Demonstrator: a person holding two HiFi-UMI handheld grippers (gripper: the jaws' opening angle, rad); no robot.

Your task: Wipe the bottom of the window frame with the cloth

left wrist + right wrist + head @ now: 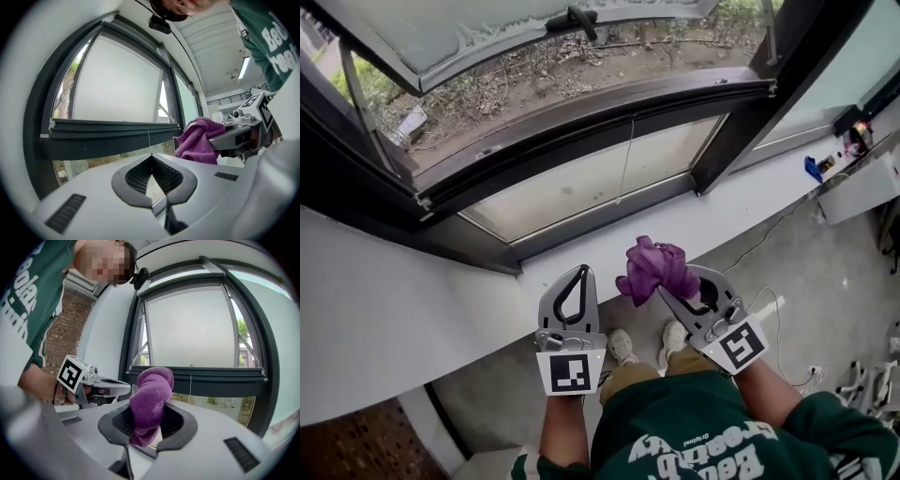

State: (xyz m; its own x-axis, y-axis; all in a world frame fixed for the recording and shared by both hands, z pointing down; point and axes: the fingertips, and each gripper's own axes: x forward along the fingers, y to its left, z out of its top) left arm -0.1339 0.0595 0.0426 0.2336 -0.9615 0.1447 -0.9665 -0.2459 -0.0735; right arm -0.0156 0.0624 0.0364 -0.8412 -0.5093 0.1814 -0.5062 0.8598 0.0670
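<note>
The left grey plastic two-jaw gripper (579, 277) is held in front of the white window ledge (741, 211), its jaws closed tip to tip with nothing between them. Above it, the dark grey metal window frame (581, 122) runs its bottom rail across over both tools. Just to the right, the right grey plastic gripper (673, 292) has its jaws clamped on a crumpled purple terry cloth (654, 265), which bunches up out of the jaws near the ledge and is well apart from the frame's bottom rail.
</note>
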